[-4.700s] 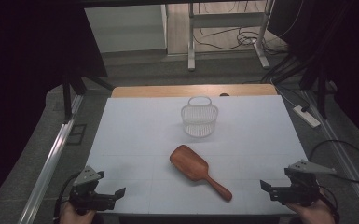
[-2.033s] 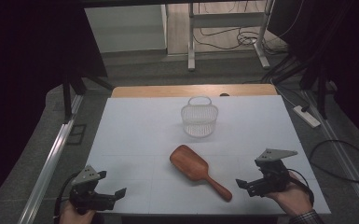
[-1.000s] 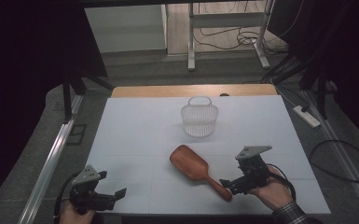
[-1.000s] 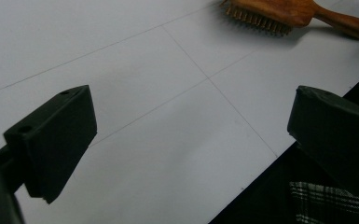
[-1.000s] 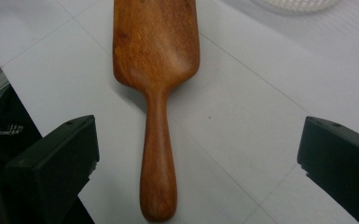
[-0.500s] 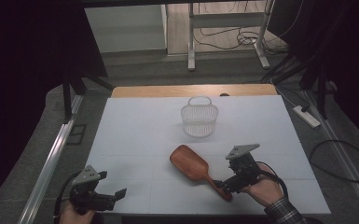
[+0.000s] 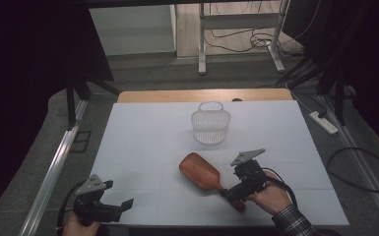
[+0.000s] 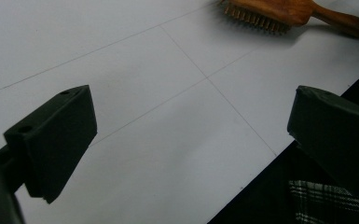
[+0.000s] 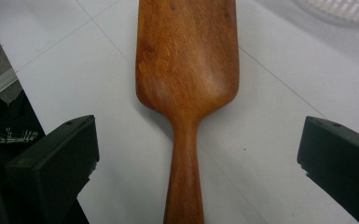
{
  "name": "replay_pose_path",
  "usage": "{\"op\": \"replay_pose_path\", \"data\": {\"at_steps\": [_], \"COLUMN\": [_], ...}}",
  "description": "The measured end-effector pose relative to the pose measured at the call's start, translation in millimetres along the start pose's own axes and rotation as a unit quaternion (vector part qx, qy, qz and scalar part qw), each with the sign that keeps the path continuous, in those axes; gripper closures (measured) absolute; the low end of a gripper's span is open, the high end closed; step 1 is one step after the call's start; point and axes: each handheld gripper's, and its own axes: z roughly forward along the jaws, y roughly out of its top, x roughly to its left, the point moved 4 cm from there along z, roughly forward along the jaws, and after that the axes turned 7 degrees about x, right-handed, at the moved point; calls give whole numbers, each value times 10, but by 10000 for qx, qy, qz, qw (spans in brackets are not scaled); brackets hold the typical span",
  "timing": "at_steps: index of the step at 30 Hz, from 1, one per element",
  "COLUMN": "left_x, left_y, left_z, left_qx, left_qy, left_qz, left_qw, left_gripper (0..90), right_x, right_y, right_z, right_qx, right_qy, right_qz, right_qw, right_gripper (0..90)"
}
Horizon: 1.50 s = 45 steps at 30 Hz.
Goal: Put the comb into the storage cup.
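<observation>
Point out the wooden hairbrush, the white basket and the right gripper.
wooden hairbrush (image 9: 186, 70): right gripper view, on the smooth back of its head.
white basket (image 7: 210, 129): high view, on its slatted side wall.
right gripper (image 7: 231, 192): high view, midway between its open jaws, over the brush handle.

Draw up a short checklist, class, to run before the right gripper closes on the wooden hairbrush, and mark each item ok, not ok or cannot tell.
1. Right gripper jaws open wide: ok.
2. Hairbrush handle centred between those jaws: ok.
3. Brush lies flat, bristles down, on the table: ok.
4. Jaws low enough to clamp the handle: cannot tell.
5. Left gripper open and well apart from the brush: ok.
6. Basket upright, apart from the brush: ok.
</observation>
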Motion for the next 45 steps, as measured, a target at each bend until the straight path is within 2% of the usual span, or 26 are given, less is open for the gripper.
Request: {"op": "replay_pose_path", "data": {"at_steps": [8, 20, 30, 45], "left_x": [0, 0, -4, -7], "left_y": [0, 0, 1, -1], "left_z": [0, 0, 3, 4], "left_qx": [-14, 1, 15, 29], "left_qy": [-18, -19, -10, -22], "left_qz": [-9, 19, 40, 51], "left_qw": [10000, 10000, 10000, 10000], "left_gripper": [22, 22, 23, 24], "right_x": [35, 39, 72, 36], "right_y": [63, 110, 145, 67], "right_z": [118, 254, 346, 519], "right_qx": [175, 508, 722, 1030], "right_qy": [-55, -270, -349, -497], "right_qz": [-178, -35, -45, -139], "right_qw": [9997, 9983, 9968, 9933], "right_gripper": [0, 0, 0, 0]}}
